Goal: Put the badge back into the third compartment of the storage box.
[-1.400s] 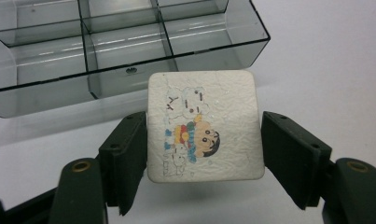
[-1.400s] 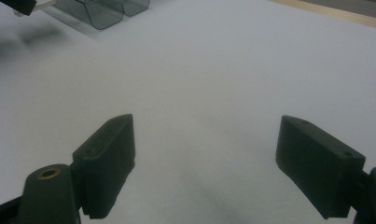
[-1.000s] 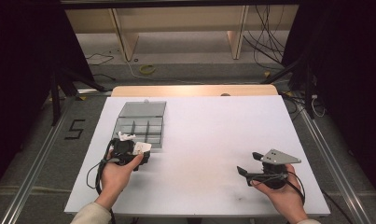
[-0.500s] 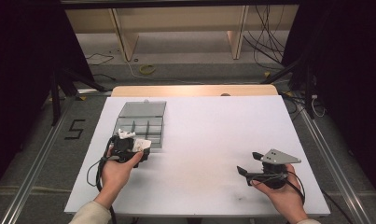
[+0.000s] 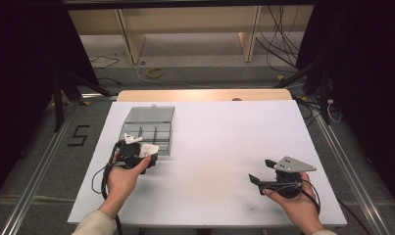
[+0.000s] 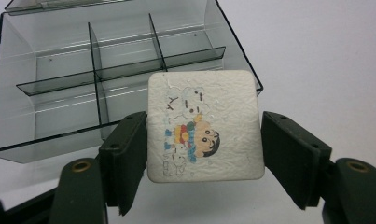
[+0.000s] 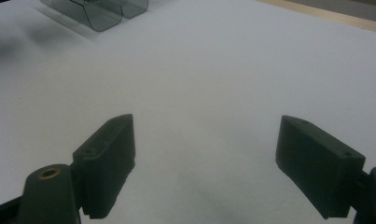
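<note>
My left gripper (image 6: 203, 125) is shut on a white square tile (image 6: 223, 98) printed with a cartoon child, one jaw against each side edge. It holds the tile just in front of a clear smoky plastic organiser box (image 6: 59, 70) with several compartments and its lid swung open. From above, the left gripper (image 5: 145, 155) with the tile (image 5: 148, 149) hovers at the near edge of the box (image 5: 148, 128), left of the table's middle. My right gripper (image 5: 261, 171) rests at the near right, open, jaws (image 7: 204, 140) wide apart with bare table between them.
The white table top (image 5: 219, 142) has a wooden strip (image 5: 205, 94) along its far edge. Cables (image 5: 283, 29) and shelf legs stand on the floor beyond. A cable (image 5: 99, 178) trails from the left gripper. The box corner (image 7: 101, 11) lies far off in the right gripper view.
</note>
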`<state>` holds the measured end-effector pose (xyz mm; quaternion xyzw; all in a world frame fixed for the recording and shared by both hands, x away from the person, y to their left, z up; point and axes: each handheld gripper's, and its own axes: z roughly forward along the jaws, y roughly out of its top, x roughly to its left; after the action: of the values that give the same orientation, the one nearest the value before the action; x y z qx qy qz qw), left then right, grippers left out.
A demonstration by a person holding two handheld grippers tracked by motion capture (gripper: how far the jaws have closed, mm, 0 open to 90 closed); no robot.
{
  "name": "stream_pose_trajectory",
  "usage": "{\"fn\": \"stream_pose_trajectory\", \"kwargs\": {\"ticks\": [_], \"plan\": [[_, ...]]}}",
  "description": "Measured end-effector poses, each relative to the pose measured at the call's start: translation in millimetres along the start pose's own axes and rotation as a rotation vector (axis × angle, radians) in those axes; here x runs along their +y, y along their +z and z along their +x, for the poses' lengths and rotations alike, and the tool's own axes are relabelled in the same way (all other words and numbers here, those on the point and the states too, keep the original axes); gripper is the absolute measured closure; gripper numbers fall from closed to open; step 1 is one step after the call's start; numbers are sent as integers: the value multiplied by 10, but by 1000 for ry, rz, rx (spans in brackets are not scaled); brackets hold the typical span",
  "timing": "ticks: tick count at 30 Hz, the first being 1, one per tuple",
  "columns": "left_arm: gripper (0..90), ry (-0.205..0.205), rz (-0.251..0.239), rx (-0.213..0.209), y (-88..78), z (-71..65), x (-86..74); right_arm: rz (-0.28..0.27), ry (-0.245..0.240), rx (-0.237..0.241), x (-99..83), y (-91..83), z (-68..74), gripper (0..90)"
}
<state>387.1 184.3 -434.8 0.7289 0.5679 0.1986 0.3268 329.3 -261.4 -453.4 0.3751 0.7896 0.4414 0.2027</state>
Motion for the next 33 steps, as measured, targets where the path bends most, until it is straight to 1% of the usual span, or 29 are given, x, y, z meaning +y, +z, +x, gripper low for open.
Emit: {"fn": "stream_pose_trajectory", "kwargs": {"ticks": [4,7,15,21,22,26,30,32,33], "plan": [[327,-3,-2,3,8,1,25,2,0,0,-1,0,0,208],[327,3,1,2,22,8,45,2,0,0,-1,0,2,208],[327,-18,-9,4,33,43,95,1,-1,-2,0,-1,6,209],[327,-20,-10,7,56,81,159,1,-1,2,5,1,19,209],[327,-16,-10,8,63,87,170,1,-1,3,5,1,21,209],[327,-24,-7,11,108,98,210,1,2,5,3,4,22,208],[327,-22,0,15,142,105,238,1,2,4,3,3,22,208],[327,-25,6,19,188,103,264,1,1,5,3,5,22,208],[327,-18,10,22,204,108,276,-1,2,4,3,7,24,209]]}}
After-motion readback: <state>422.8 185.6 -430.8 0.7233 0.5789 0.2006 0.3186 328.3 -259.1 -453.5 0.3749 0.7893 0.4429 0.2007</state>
